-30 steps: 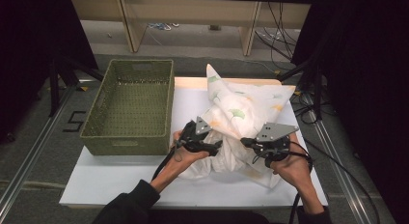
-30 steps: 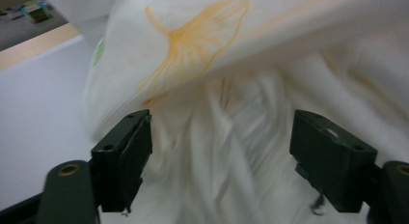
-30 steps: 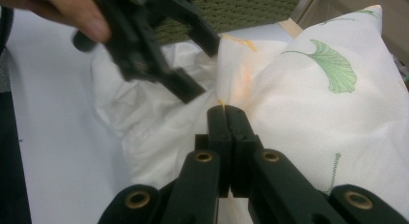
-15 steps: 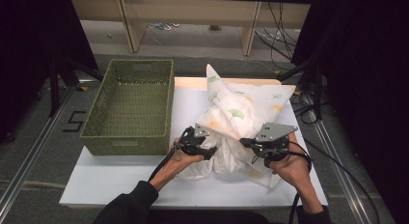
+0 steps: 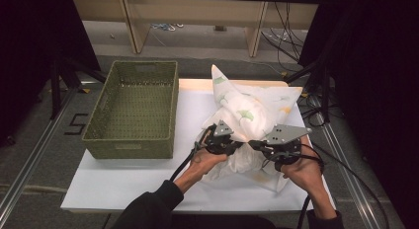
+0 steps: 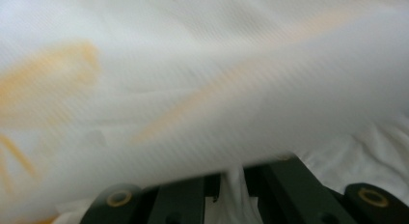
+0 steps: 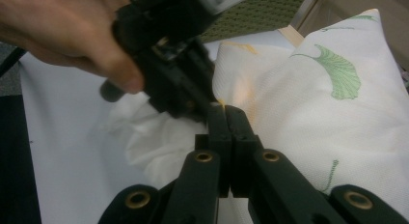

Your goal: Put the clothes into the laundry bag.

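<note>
**Inspector A:** Starting at the left of the high view: the green woven basket stands on the white board, well apart from the work and with nothing visible inside it. Has anything altered in the last second?

**Inspector B:** Yes. The left gripper has shifted rightward across the board, into the near edge of the white leaf-print pillowcase. Its jaws stood wide a second ago and have just been closing. In the left gripper view a thin tuck of white fabric sits pinched between the two jaws, which stand almost together, so I judge it clamped on the pillowcase.

**Inspector A:** And the right gripper?

**Inspector B:** No change. It sits where it was, jaws pressed together on a fold of the same cloth; the right gripper view shows the two jaws meeting with fabric at their tips, and the left gripper close in front.

**Inspector A:** Meaning?

**Inspector B:** Both grippers now hold the near edge, just beside each other. I judge the cloth ready to be lifted or spread, not yet moved toward the basket.

**Inspector A:** Surface and room?

**Inspector B:** The pillowcase lies bunched on the right half of the board, one corner peaked upward. Beyond: grey floor, wooden table legs, loose cables, dark curtains on either side.
</note>
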